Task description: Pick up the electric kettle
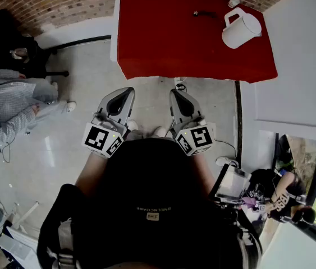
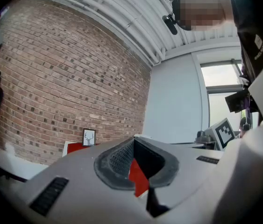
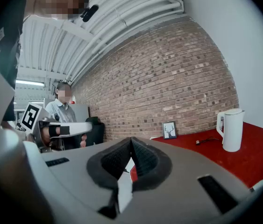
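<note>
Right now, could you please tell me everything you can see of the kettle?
The kettle is white, smooth and plastic-looking, with a tall body, a loop handle on its side and the lid shut. It stands upright on the red table, near its far right corner, with the handle turned left in the head view. Only the table touches it.

The room is bright with soft daylight, and shadows are faint. The window (image 2: 221,73) glows white (too bright to see through). The shiny floor (image 1: 51,150) has pale glare. Straight lines bend near every edge. Both gripper views have dark corners. The electric kettle (image 3: 231,129) looks sharp; nearer parts look blurry.
</note>
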Demonstrator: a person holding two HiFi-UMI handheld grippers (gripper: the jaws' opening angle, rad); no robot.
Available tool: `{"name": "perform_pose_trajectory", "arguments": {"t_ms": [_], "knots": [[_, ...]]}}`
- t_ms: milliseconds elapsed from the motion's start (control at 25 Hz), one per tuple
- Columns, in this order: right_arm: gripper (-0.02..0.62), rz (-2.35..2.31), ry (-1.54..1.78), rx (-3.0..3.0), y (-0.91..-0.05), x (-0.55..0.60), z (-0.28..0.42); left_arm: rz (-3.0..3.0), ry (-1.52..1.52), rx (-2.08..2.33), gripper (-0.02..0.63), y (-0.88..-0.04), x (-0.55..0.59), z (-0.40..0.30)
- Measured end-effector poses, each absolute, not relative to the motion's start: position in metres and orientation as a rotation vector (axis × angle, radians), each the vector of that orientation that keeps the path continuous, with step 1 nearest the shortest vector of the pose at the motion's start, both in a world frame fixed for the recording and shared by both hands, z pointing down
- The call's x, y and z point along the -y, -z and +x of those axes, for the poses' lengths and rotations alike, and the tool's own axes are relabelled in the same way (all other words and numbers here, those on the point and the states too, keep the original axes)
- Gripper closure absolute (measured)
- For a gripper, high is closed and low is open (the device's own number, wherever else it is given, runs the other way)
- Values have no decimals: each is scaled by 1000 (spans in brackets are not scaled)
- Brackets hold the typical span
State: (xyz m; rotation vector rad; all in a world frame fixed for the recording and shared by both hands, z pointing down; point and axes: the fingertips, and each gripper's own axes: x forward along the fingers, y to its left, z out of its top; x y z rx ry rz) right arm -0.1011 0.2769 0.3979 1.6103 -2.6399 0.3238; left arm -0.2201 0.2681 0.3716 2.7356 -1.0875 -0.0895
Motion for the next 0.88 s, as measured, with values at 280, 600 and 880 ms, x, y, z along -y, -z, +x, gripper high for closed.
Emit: {"name": "perform_pose_trajectory", "arguments": {"t_ms": [280,600,880], "knots": [[592,1615,-317,2626,-398,-278,-102,2769,30,1040,603,-379,-272,-220],[591,1680,-385,2624,-399,-276,-103,2797,65,1056,603,-376,-272,-229],[591,1747,-408,2583,-406,-271,-115,2850,-18,915,601,-391,-271,-240]]}}
